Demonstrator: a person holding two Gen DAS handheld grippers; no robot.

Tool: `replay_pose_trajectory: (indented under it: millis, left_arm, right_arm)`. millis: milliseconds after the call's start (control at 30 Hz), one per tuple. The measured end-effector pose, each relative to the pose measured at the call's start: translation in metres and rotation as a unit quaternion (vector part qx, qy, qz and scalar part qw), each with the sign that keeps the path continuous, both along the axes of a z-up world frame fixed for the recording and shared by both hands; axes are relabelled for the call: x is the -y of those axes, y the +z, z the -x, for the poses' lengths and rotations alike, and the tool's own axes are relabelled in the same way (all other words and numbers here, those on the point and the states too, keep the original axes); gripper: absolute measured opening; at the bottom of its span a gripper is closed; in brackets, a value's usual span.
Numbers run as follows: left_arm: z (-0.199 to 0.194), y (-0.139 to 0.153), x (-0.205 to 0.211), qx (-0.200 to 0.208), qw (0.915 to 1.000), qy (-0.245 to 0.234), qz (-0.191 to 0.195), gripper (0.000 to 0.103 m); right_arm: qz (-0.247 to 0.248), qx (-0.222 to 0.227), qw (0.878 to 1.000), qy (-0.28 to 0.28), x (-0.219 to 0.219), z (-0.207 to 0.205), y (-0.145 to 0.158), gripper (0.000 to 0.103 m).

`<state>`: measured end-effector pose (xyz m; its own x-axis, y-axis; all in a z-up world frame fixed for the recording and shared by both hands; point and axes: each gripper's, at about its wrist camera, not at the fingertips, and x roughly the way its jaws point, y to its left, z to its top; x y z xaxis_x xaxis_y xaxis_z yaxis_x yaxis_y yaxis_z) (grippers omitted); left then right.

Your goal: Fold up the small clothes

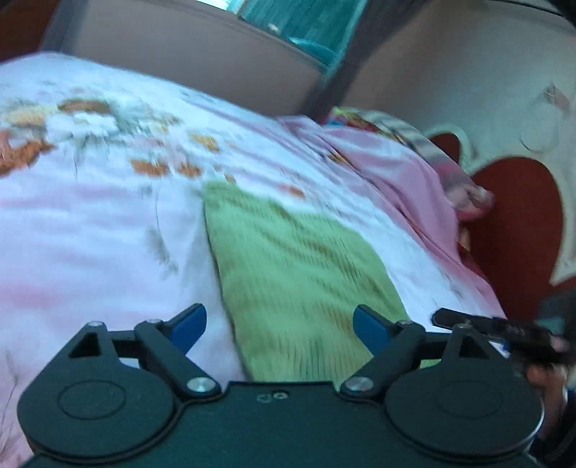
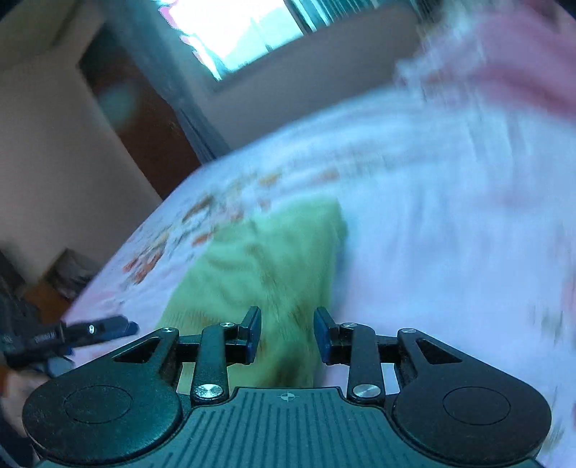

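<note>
A green knitted garment (image 1: 298, 273) lies flat on the floral white-and-pink bedsheet (image 1: 108, 216). My left gripper (image 1: 280, 327) hovers over its near edge, open wide, with nothing between the blue pads (image 1: 187, 327). The right wrist view shows the same green garment (image 2: 266, 259) folded into a rough rectangle on the bedsheet (image 2: 432, 234). My right gripper (image 2: 288, 333) is over its near right part, open to a narrow gap, and the pads (image 2: 253, 333) grip nothing. Each gripper appears in the other's view: the right gripper (image 1: 496, 334) and the left gripper (image 2: 72, 334). Both frames are motion-blurred.
Pink bedding (image 1: 396, 169) is bunched along the far right of the bed. Beyond it stands a red and cream headboard (image 1: 514, 223). A window (image 2: 234, 28) and a brown door (image 2: 144, 118) are across the room. A person's hand (image 1: 543, 378) holds the right gripper.
</note>
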<state>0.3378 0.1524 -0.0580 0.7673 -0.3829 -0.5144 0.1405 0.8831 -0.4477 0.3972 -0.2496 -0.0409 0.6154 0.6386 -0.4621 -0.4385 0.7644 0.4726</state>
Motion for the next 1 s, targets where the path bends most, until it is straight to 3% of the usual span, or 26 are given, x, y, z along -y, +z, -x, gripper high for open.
replay_pose_trajectory:
  millis: [100, 167, 233, 300, 367, 533, 633, 700, 733, 900, 933, 1000]
  left_arm:
    - [-0.012, 0.0, 0.016, -0.011, 0.9977, 0.031, -0.06, 0.083]
    - [-0.021, -0.011, 0.032, -0.04, 0.9909, 0.04, -0.122, 0.083]
    - [-0.027, -0.028, 0.035, -0.067, 0.9858, 0.042, -0.148, 0.089]
    - [-0.02, -0.026, 0.032, -0.062, 0.9871, 0.043, -0.142, 0.089]
    - [-0.006, -0.015, 0.029, -0.049, 0.9879, 0.051, -0.138, 0.089]
    - [0.061, 0.022, 0.046, 0.016, 0.9796, 0.067, -0.189, 0.099]
    - [0.103, 0.042, 0.056, 0.03, 0.977, 0.081, -0.195, 0.101]
    - [0.132, 0.056, 0.063, 0.044, 0.9757, 0.095, -0.192, 0.101]
    - [0.149, 0.063, 0.067, 0.049, 0.9753, 0.099, -0.192, 0.101]
    - [0.231, 0.087, 0.085, 0.072, 0.9695, 0.145, -0.184, 0.102]
    - [0.247, 0.089, 0.09, 0.076, 0.9682, 0.15, -0.185, 0.102]
    - [0.271, 0.093, 0.097, 0.08, 0.967, 0.149, -0.19, 0.102]
  right_arm:
    - [0.062, 0.042, 0.997, 0.004, -0.038, -0.004, 0.006, 0.032]
    - [0.103, 0.028, 0.994, 0.009, -0.059, -0.011, -0.011, 0.032]
    - [0.155, 0.003, 0.988, -0.004, -0.077, -0.021, -0.035, 0.032]
    - [0.146, -0.011, 0.989, -0.007, -0.073, -0.022, -0.046, 0.032]
    - [0.126, -0.003, 0.992, -0.018, -0.064, -0.012, -0.039, 0.032]
    - [0.097, 0.061, 0.993, -0.012, -0.04, 0.055, 0.004, 0.032]
    - [0.09, 0.076, 0.993, -0.021, -0.031, 0.104, 0.026, 0.034]
    - [0.077, 0.081, 0.993, -0.031, -0.027, 0.136, 0.04, 0.061]
    - [0.076, 0.084, 0.993, -0.037, -0.024, 0.154, 0.048, 0.082]
    - [0.072, 0.111, 0.99, -0.053, -0.014, 0.247, 0.08, 0.095]
    - [0.08, 0.12, 0.988, -0.062, -0.014, 0.265, 0.083, 0.102]
    - [0.093, 0.126, 0.985, -0.074, -0.014, 0.294, 0.088, 0.103]
